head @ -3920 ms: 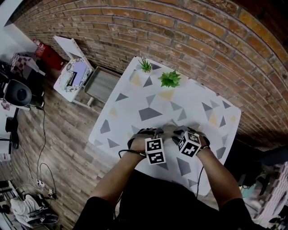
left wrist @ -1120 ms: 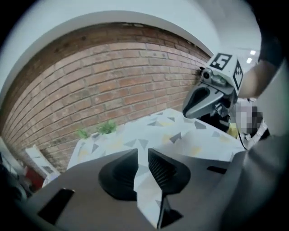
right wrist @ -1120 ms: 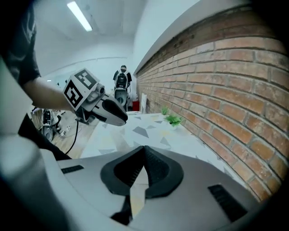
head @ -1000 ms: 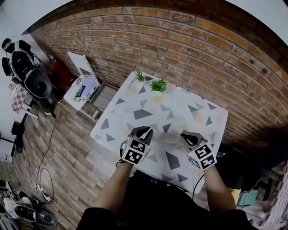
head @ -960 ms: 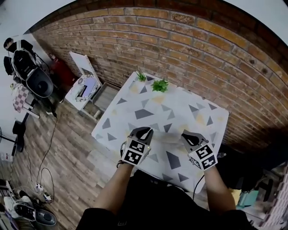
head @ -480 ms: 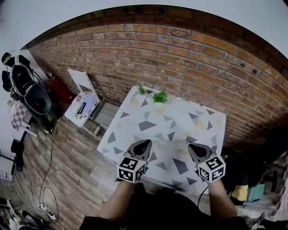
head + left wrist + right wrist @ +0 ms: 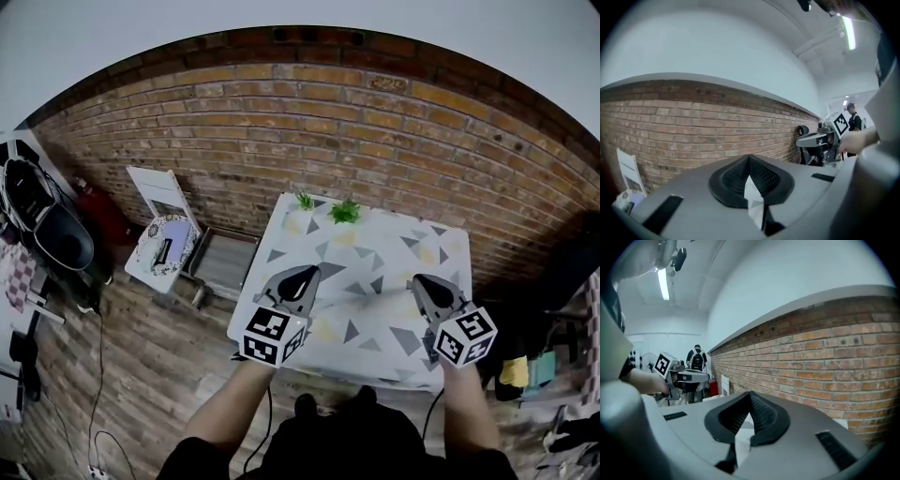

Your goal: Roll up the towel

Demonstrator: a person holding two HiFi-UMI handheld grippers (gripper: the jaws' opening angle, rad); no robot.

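Observation:
The white table (image 7: 441, 246) with grey and yellow triangles stands against the brick wall. A pale blurred strip (image 7: 370, 302) lies across it between my grippers; I cannot tell whether it is the towel. My left gripper (image 7: 305, 274) and right gripper (image 7: 422, 281) hover side by side above the table's near half, apart from it. Both are shut with nothing between the jaws. The left gripper view shows my left gripper (image 7: 749, 159) pointing level at the wall, with the right gripper's body (image 7: 820, 138) off to the side. In the right gripper view my right gripper (image 7: 750, 397) also faces the wall.
Two small potted plants (image 7: 305, 200) (image 7: 345, 211) stand at the table's far edge. A white stand with a patterned item (image 7: 159, 246) and a grey tray (image 7: 223, 262) sit on the wooden floor at the left. A black chair (image 7: 37, 220) is further left. A person (image 7: 697, 361) stands far off.
Both grippers have risen off the table and now point nearly level at the wall. The head view has tilted up, showing more wall and ceiling.

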